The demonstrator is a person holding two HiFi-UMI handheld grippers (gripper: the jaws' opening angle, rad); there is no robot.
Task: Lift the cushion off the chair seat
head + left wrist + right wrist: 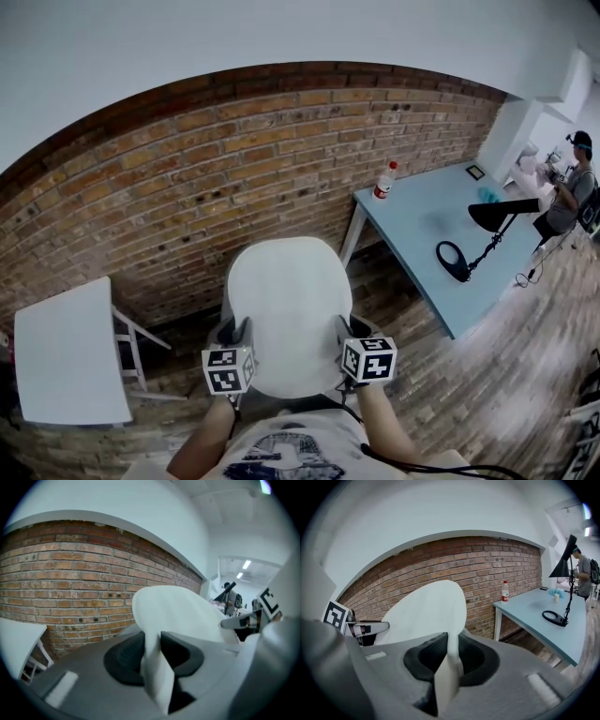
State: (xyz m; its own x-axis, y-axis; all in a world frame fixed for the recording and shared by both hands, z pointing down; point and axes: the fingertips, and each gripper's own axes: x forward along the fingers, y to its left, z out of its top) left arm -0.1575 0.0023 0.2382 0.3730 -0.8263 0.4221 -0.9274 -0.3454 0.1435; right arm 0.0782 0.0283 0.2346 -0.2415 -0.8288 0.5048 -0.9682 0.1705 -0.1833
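A white rounded cushion (286,309) hangs in front of the brick wall, held by its two side edges. My left gripper (236,330) is shut on its left edge and my right gripper (349,328) on its right edge. In the left gripper view the cushion (178,606) rises from between the dark pads, and the left gripper (152,653) pinches a thin fold of it. The right gripper view shows the same: the cushion (426,611) stands up out of the right gripper (449,656). The chair seat is hidden under the cushion.
A light blue table (431,225) stands to the right with a red-labelled bottle (382,181) and a black desk lamp (497,217). A white tabletop (66,356) is at the left. The brick wall (187,187) runs behind. A person (572,187) sits far right.
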